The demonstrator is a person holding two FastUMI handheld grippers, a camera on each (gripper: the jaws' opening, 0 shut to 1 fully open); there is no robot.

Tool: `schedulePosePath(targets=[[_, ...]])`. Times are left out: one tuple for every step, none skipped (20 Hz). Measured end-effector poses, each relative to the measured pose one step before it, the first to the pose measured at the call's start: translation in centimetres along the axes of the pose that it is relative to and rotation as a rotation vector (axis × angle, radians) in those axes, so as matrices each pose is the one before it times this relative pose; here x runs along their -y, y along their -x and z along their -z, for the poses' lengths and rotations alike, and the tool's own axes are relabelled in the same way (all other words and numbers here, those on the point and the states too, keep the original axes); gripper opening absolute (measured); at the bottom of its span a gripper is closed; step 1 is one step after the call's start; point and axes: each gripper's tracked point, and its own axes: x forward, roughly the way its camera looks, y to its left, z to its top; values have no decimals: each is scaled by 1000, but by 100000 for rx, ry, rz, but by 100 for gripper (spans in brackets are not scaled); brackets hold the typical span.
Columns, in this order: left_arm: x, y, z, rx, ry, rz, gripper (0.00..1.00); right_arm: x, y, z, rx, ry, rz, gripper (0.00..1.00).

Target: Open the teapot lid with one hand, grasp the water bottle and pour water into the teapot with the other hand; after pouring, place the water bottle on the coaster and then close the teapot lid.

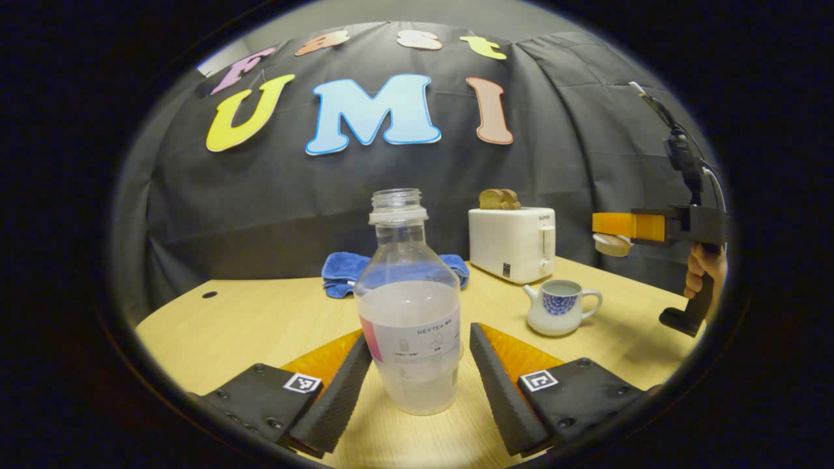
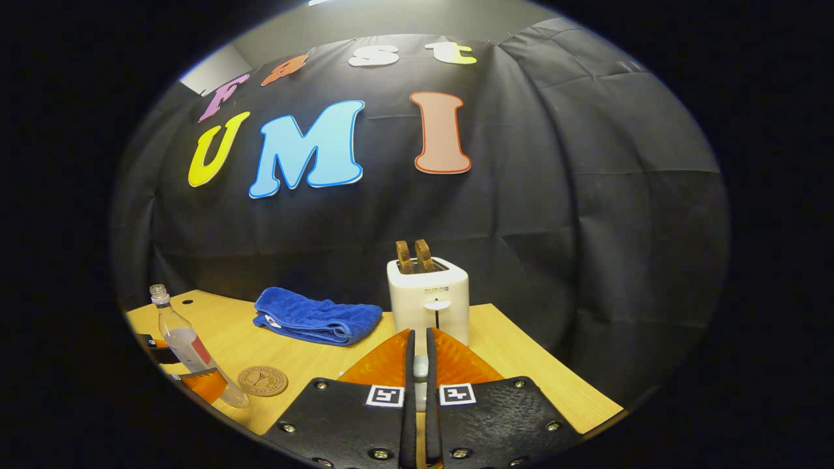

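Note:
A clear capless water bottle point(image 1: 410, 312), partly full, stands upright on the wooden table point(image 1: 260, 319). My left gripper point(image 1: 420, 332) is open, one finger on each side of the bottle's lower half. The white-and-blue teapot point(image 1: 559, 306) sits lidless to the right with water inside. Far right, a hand holds my right gripper point(image 1: 612, 228) above the table, shut on the teapot lid point(image 1: 612, 245). In the right gripper view the right gripper point(image 2: 420, 335) pinches a white piece of the lid point(image 2: 421, 368). The bottle point(image 2: 189, 345) stands just left of the round brown coaster point(image 2: 262, 381).
A white toaster point(image 1: 511, 244) with bread slices stands behind the teapot, also seen straight ahead as toaster point(image 2: 428, 303). A folded blue towel point(image 1: 342, 270) lies at the back of the table, behind the bottle. The black cloth wall closes the back.

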Motion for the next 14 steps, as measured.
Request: schedulePosePath(targets=[[-1, -339, -44, -729, 152, 307, 95, 264, 137, -113, 441, -1276, -71, 6], [6, 91, 189, -1107, -428, 163, 92, 197, -32, -182, 95, -1831, -251, 5], [51, 69, 247, -995, -604, -48, 89, 277, -33, -25, 285, -1550, -197, 5], [24, 87, -150, -482, -85, 157, 88, 322, -49, -43, -15, -891, 221, 5], [-70, 40, 42, -1538, -907, -297, 88, 367, -53, 102, 65, -981, 200, 5], [-122, -16, -93, -618, -929, -686, 87, 270, -56, -40, -200, -1187, -98, 5], [108, -94, 12, -1756, -1638, 312, 87, 148, -25, 50, -58, -969, -358, 5], [310, -300, -174, -878, -2813, 839, 87, 231, -107, 103, -364, -500, 236, 5], [81, -424, -119, -2364, -4331, 489, 86, 313, -166, 288, -376, -372, 474, 5], [-240, -196, -251, -1758, -5906, -197, 85, 280, -114, 127, -620, -155, 553, 5], [-204, -435, -46, -2231, -7254, 54, 84, 327, -61, 206, -664, -132, 722, 5], [-189, -245, -222, -2059, -7961, -516, 84, 233, -127, 94, -1196, -212, 571, 6], [-156, -535, -336, -1653, -7743, -44, 84, 137, 25, 93, -1071, -114, 198, 6], [112, -332, -470, -1799, -7773, 475, 82, 68, 63, -136, -382, 365, -396, 6]])
